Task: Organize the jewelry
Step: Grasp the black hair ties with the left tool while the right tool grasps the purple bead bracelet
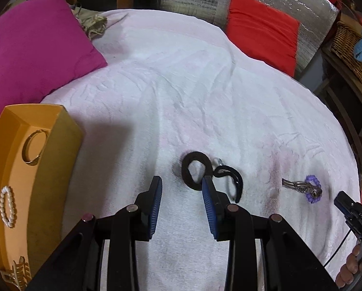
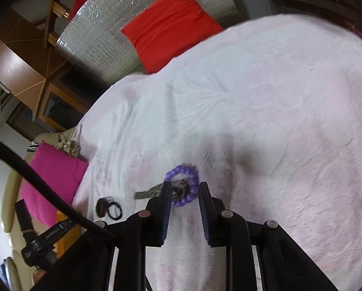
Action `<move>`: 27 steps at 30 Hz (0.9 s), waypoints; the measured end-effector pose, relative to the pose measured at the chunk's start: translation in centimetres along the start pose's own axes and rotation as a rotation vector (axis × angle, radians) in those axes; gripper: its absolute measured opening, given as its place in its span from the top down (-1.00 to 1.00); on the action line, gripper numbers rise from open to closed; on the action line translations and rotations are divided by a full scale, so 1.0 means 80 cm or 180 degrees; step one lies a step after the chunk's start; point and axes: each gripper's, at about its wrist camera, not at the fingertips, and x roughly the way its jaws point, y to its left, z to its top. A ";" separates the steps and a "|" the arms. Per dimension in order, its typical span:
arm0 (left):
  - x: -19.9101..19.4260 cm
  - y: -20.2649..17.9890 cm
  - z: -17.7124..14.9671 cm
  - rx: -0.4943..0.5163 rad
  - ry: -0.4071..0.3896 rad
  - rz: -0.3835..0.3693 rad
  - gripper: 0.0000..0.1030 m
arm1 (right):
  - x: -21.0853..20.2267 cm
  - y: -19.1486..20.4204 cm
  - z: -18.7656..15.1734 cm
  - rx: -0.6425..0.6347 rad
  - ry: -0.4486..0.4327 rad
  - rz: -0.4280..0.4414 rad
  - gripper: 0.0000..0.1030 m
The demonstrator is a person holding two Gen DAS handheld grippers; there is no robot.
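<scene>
On the pale cloth (image 1: 181,101), the left gripper (image 1: 182,189) hangs released, jaws parted and empty, just short of the black hair ties (image 1: 200,172). The right gripper (image 2: 182,191), also unclenched, straddles the purple bead bracelet (image 2: 183,184) lying over a metal hair clip (image 2: 149,192). The orange tray (image 1: 66,150) holds a gold bangle (image 1: 34,149) and pearl bracelet (image 1: 7,206)

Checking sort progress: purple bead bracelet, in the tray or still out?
Out. The purple bead bracelet lies on the white cloth beside a silver clip, far from the orange tray.
</scene>
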 end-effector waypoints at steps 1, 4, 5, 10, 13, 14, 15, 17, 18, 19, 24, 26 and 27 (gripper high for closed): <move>0.001 -0.003 -0.001 0.0013 0.0014 -0.0028 0.33 | 0.003 0.001 -0.001 0.0007 0.0033 0.0026 0.53; 0.003 -0.009 -0.003 0.0028 0.0063 -0.0132 0.33 | 0.011 0.002 -0.002 0.0058 0.0061 0.0046 0.53; 0.004 -0.011 -0.004 0.0033 0.0069 -0.0145 0.33 | 0.013 0.001 -0.002 0.0077 0.0067 0.0049 0.53; 0.004 -0.032 -0.007 0.0182 0.0041 -0.0197 0.33 | 0.022 -0.011 0.001 0.0196 0.0038 -0.0047 0.53; 0.006 -0.046 -0.008 0.0267 0.0043 -0.0230 0.32 | 0.025 -0.020 0.005 0.0279 0.0008 -0.0076 0.52; 0.009 -0.051 -0.009 0.0274 0.0059 -0.0241 0.32 | 0.025 -0.021 0.007 0.0282 0.0001 -0.0085 0.52; 0.011 -0.053 -0.009 0.0275 0.0077 -0.0252 0.32 | 0.027 -0.021 0.009 0.0265 -0.0011 -0.0104 0.52; 0.015 -0.059 -0.011 0.0287 0.0108 -0.0260 0.32 | 0.033 -0.018 0.015 0.0211 -0.0020 -0.0139 0.53; 0.016 -0.061 -0.011 0.0302 0.0119 -0.0251 0.32 | 0.038 -0.017 0.017 0.0171 -0.0007 -0.0160 0.53; 0.018 -0.062 -0.012 0.0318 0.0126 -0.0240 0.32 | 0.041 -0.015 0.020 0.0132 0.0012 -0.0171 0.53; 0.016 -0.064 -0.011 0.0365 0.0087 -0.0236 0.32 | 0.051 -0.020 0.031 0.0170 0.0039 -0.0157 0.53; 0.015 -0.066 -0.009 0.0426 0.0071 -0.0257 0.32 | 0.048 -0.028 0.032 0.0288 0.0046 -0.0099 0.53; 0.013 -0.063 -0.006 0.0448 0.0050 -0.0239 0.32 | 0.047 -0.030 0.031 0.0327 0.0050 -0.0075 0.53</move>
